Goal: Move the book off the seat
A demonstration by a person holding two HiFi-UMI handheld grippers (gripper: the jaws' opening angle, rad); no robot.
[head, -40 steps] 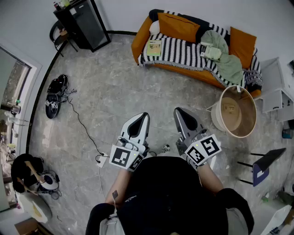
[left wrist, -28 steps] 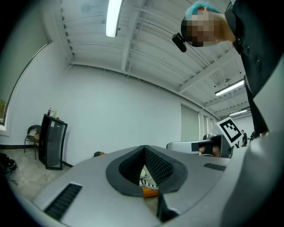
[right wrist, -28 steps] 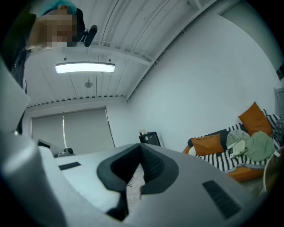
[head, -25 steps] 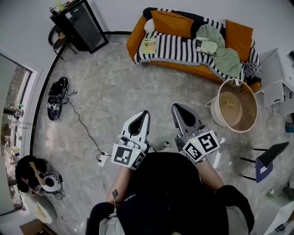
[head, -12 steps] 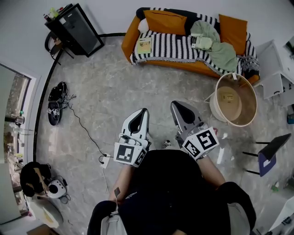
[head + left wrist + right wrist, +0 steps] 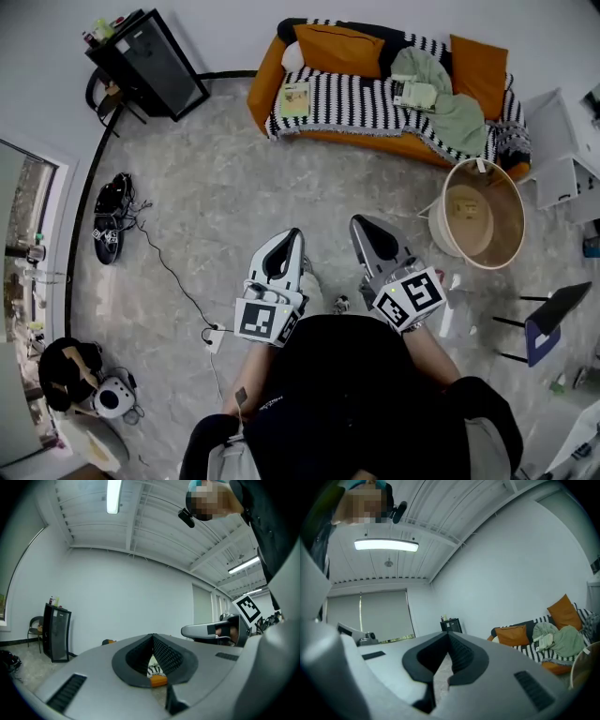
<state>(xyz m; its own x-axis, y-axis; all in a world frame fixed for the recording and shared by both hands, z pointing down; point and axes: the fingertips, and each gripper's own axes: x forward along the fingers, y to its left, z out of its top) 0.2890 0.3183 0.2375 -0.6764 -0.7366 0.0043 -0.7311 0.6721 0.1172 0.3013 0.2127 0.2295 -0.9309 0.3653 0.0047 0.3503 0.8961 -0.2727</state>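
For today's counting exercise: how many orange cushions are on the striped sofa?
2. One orange cushion leans on the sofa's back near its left end; the other stands near the right end, beside the green blanket. Others may be hidden under it.

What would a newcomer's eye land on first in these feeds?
The orange sofa with its striped throw, at the top of the head view, has a pale green book lying on its left seat. In the foreground, the left gripper and right gripper hang over grey floor, fingers shut and empty, well short of the sofa. A round beige tub stands by its right end.
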